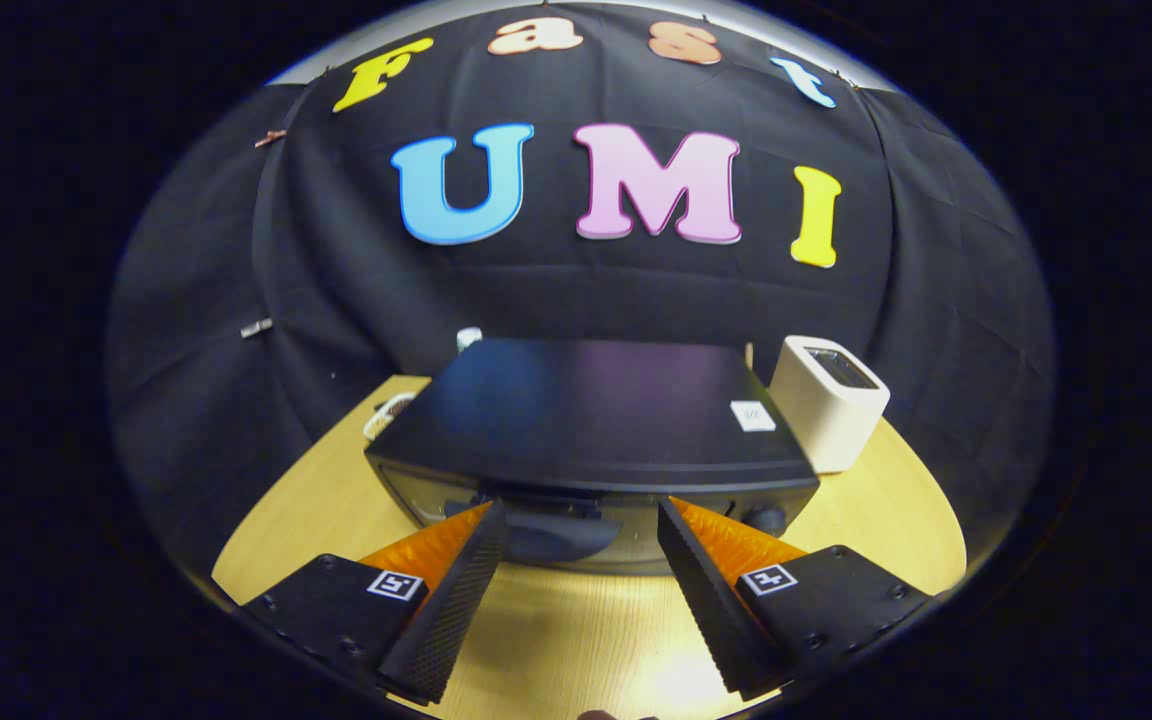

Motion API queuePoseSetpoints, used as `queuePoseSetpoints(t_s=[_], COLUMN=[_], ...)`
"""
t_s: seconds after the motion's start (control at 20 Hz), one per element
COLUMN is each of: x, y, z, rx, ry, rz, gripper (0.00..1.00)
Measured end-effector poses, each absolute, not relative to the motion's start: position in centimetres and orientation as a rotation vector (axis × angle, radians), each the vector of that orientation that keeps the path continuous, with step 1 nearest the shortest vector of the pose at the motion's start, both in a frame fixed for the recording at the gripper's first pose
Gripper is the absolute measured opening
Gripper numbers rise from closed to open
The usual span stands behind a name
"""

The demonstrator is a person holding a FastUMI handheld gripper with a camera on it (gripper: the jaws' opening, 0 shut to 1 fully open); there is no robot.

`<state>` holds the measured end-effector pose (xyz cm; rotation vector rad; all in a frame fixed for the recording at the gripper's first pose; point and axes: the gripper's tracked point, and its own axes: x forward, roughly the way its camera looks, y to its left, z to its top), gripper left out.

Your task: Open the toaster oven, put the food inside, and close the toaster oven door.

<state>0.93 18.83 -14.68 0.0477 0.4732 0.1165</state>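
A black toaster oven stands on the wooden table, seen from above and in front. Its glass door faces me and looks closed, with a dark handle along the top edge of the door. My gripper is open, its two fingertips just in front of the door's top edge, one on each side of the handle's middle. Nothing is between the fingers. A round knob sits at the right end of the oven's front.
A white boxy appliance stands right beside the oven's right rear corner. A white ring-shaped object lies behind the oven's left side. Black cloth walls close off the back and sides of the table.
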Motion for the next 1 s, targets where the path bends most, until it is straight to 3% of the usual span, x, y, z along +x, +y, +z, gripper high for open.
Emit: queuePoseSetpoints(t_s=[0.5, 1.0], x=[1.3, -3.9], y=[6.9, -8.3], z=[-0.8, 2.9], rx=[0.006, 0.034], ry=[0.147, 0.146], rz=[0.038, -0.132], gripper=[0.98, 0.98])
